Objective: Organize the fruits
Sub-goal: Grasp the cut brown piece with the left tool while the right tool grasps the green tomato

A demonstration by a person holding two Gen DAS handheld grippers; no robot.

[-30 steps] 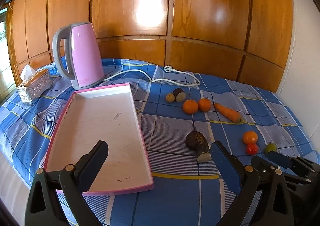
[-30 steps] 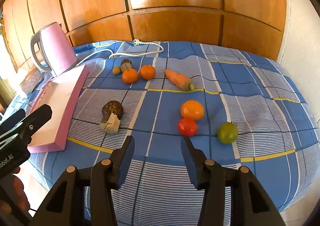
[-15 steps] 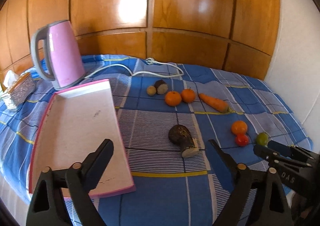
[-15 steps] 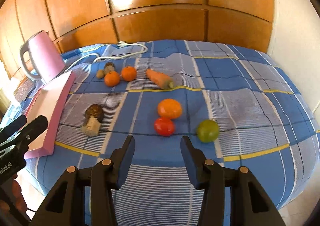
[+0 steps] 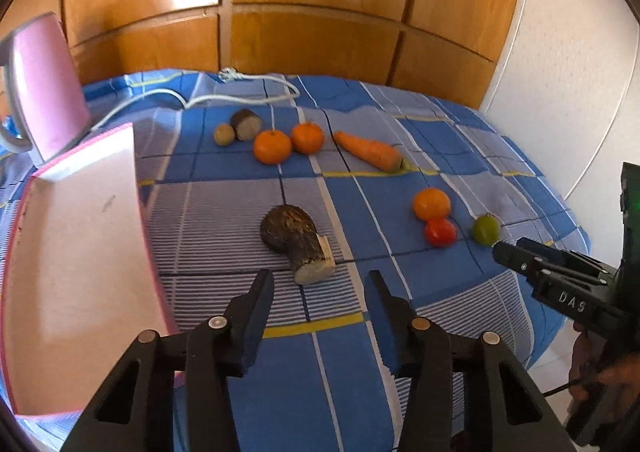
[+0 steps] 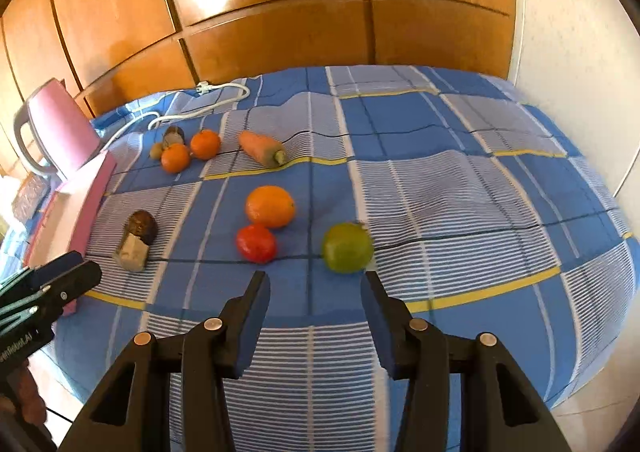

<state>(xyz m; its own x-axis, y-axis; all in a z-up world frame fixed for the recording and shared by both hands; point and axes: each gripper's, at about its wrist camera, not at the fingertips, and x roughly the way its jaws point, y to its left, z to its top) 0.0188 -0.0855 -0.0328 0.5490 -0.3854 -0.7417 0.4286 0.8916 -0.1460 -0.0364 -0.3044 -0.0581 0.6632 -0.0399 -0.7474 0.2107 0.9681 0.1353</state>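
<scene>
Fruit and vegetables lie scattered on a blue checked cloth. My left gripper hovers just short of a dark brown root with a cut end; its jaws are closing with nothing between them. My right gripper stands open and empty above the cloth, just short of a green fruit and a red tomato. An orange lies behind the tomato. Farther back are two mandarins, a carrot, a small brown fruit and a second root piece. The pink-rimmed tray lies at left.
A pink kettle stands behind the tray, its white cord trailing along the back of the cloth. Wooden panels close off the back and a white wall the right. The cloth drops off at the front and right edges.
My left gripper's jaws have narrowed a lot, and its view has swung right and down toward the dark root. My right gripper has shifted right and nearer to the green fruit.
</scene>
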